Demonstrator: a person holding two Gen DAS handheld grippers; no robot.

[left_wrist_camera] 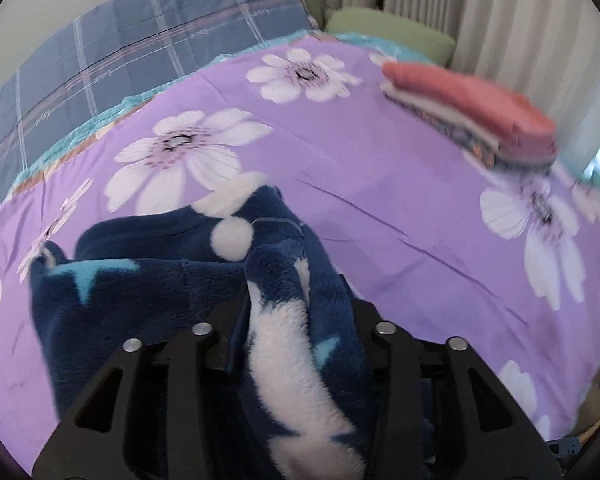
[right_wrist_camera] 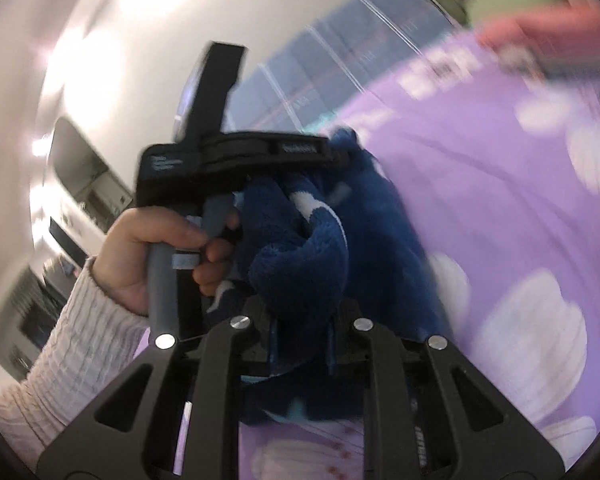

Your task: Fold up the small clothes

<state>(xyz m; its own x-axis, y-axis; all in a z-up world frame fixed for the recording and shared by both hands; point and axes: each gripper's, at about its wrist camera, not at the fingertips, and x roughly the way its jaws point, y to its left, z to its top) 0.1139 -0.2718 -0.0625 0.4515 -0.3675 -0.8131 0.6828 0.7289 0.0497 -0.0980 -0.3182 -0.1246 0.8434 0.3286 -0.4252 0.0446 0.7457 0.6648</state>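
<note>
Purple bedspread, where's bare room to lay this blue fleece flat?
Bare purple bedspread lies between the blue fleece and the folded stack at the far right. More lies before the plaid pillow. It is crowded near both hand-held grippers, left and right.

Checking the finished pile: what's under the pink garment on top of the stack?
Under the pink garment lie a white layer and a dark patterned one, edges only, on the purple floral bedspread. Blur hides how many pieces there are.
</note>
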